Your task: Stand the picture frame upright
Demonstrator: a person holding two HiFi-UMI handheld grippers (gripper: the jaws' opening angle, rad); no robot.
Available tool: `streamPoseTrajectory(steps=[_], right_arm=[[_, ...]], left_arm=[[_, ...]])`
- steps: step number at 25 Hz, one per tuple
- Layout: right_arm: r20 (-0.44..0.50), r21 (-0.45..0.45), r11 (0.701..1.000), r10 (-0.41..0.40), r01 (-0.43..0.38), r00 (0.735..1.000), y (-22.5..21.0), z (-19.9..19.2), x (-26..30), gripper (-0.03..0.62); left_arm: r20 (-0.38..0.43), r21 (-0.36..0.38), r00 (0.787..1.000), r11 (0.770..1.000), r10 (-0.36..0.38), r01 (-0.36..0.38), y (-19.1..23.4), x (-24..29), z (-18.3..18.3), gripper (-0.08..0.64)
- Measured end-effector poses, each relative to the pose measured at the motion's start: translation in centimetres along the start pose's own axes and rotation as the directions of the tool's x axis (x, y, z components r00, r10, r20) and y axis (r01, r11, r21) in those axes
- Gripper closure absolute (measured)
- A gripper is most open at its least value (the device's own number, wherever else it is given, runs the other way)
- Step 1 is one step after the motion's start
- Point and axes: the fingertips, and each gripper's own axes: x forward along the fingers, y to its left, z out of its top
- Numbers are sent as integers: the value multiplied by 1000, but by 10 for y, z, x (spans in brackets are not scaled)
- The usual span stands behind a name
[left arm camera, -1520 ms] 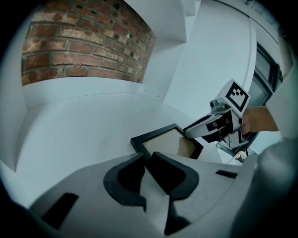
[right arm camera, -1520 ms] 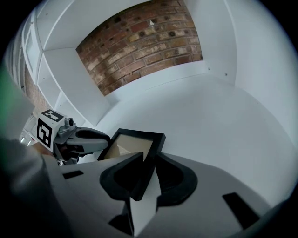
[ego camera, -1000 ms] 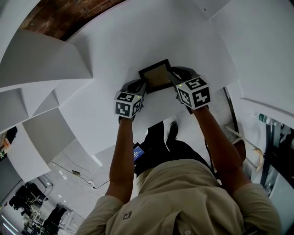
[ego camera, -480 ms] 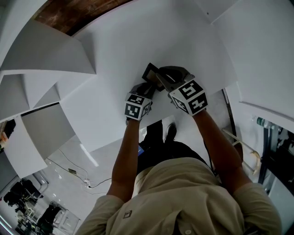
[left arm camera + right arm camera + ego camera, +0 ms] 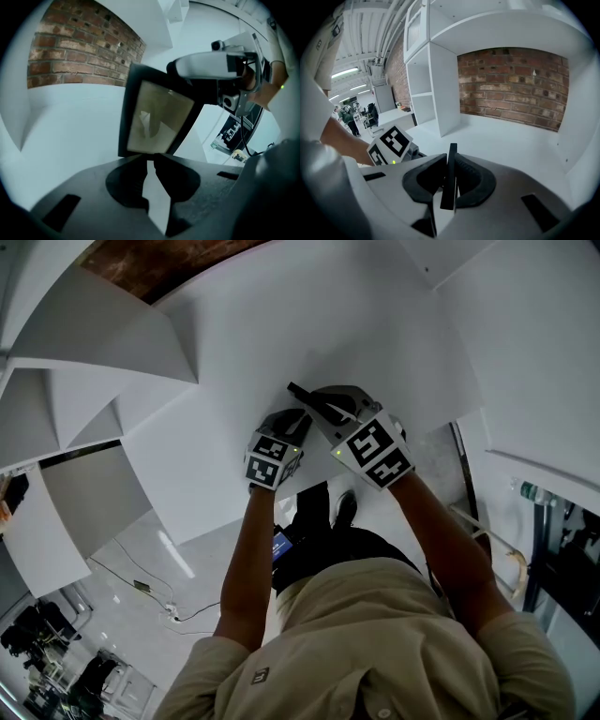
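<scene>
The picture frame (image 5: 157, 117), black-rimmed with a beige picture, is held off the white table (image 5: 234, 343), tilted steeply toward upright. In the head view the picture frame (image 5: 302, 397) shows almost edge-on. My left gripper (image 5: 150, 157) pinches its lower edge, shut on it. My right gripper (image 5: 449, 176) is shut on the picture frame (image 5: 451, 161), whose thin black edge runs between the pads. From the left gripper view the right gripper (image 5: 211, 65) clamps the frame's upper right side. In the head view the left gripper (image 5: 296, 418) and right gripper (image 5: 323, 409) sit close together.
A brick wall (image 5: 511, 84) backs the white table. A white shelf unit (image 5: 433, 89) stands at the left of the alcove, and white panels (image 5: 112, 343) flank the table. The table's near edge (image 5: 309, 486) is just under my wrists.
The frame went from lying flat, face up, to nearly edge-on as both grippers tipped it up. The grippers drew closer together and moved slightly away from the table's near edge.
</scene>
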Motion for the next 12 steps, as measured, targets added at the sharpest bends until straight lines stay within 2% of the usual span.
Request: streamPoseTrajectory(steps=[3,6,9,12], right_arm=[[0,-9,1000,6,-6,1000,3,-1,0,541],[3,-9,1000,8,-8,1000,4,-1,-1,541],[7,-9,1000,11,-11,1000,5,0,-1,541],[8,-13,1000,16,-16,1000,4,0,-1,541]], left_arm=[[62,78,996,995,59,-64,24,-30,11,512],[106,213,994,975,42,-64,40,-45,29,506],[109,341,994,940,-6,-32,45,-42,46,429],[69,460,992,885,-110,66,29,-31,52,385]])
